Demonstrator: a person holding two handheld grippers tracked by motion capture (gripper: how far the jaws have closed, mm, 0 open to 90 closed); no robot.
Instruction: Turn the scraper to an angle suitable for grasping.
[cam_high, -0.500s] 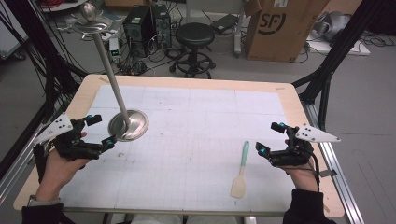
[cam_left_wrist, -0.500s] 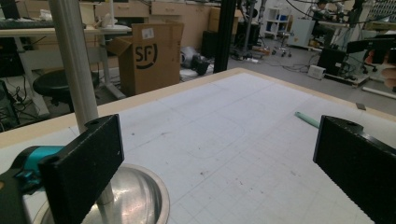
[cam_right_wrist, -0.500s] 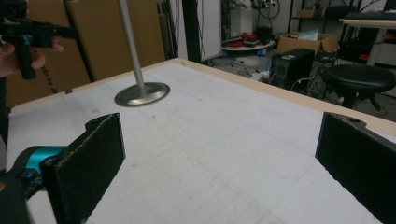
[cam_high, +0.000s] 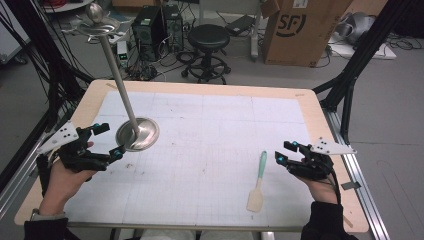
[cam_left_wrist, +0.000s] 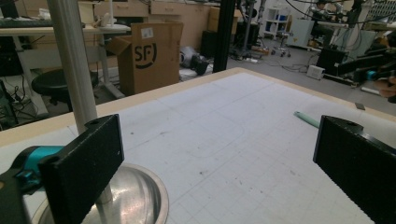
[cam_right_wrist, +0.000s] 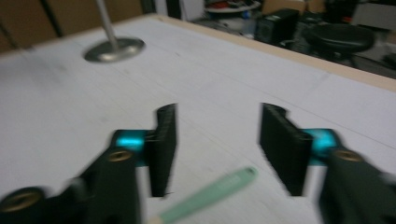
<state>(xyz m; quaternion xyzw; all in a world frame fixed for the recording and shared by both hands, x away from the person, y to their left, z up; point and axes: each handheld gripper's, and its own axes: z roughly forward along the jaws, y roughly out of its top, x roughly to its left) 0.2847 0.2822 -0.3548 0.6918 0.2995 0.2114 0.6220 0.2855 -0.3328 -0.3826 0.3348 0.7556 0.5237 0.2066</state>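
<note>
A metal stand rests on the white mat at the left, with a round base (cam_high: 137, 134), a tall slanting pole (cam_high: 117, 82) and a dish on top (cam_high: 96, 22). My left gripper (cam_high: 109, 140) is open just left of the base. In the left gripper view its jaws (cam_left_wrist: 219, 158) stand wide apart, and the base (cam_left_wrist: 135, 200) and pole (cam_left_wrist: 74, 70) are by the left jaw. A spatula (cam_high: 259, 180) with a green handle lies at the front right. My right gripper (cam_high: 285, 152) is open just right of the handle tip. In the right gripper view the handle (cam_right_wrist: 210, 196) lies below the empty jaws (cam_right_wrist: 224, 144).
The table's wooden rim (cam_high: 310, 107) frames the mat. A black frame post (cam_high: 350, 90) rises at the right edge. Behind the table stand a stool (cam_high: 207, 37), a cardboard box (cam_high: 295, 30) and computer cases (cam_high: 155, 25). The mat's middle (cam_high: 215, 140) is bare.
The right gripper has shifted slightly to the left and its jaws look a little closer together. The left gripper, the stand and the spatula have kept their places.
</note>
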